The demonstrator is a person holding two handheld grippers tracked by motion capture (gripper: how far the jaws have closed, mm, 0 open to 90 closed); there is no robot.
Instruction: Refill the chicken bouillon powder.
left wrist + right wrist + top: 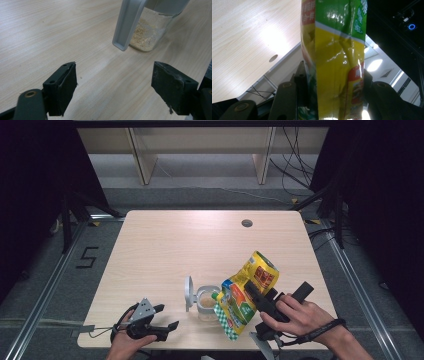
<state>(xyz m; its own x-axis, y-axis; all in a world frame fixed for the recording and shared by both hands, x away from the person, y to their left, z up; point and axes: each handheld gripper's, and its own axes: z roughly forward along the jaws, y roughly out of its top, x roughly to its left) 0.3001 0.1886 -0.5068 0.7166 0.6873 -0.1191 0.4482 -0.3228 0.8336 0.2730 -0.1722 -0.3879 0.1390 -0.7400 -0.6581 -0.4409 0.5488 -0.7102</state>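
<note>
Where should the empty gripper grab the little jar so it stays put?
Probably the jar's clear glass body, below the flipped-up grey lid. Come level from the left gripper's side: its jaws are open, and the pouch is tilted over the jar's mouth.

- A dark figure "5" (88, 257) is marked on the grey floor left of the table (165, 245).
- The yellow and green pouch (245, 292) carries printed labels, including red panels with pale characters, seen in the high view and the right gripper view; the print is too small, blurred and tilted to read.
</note>
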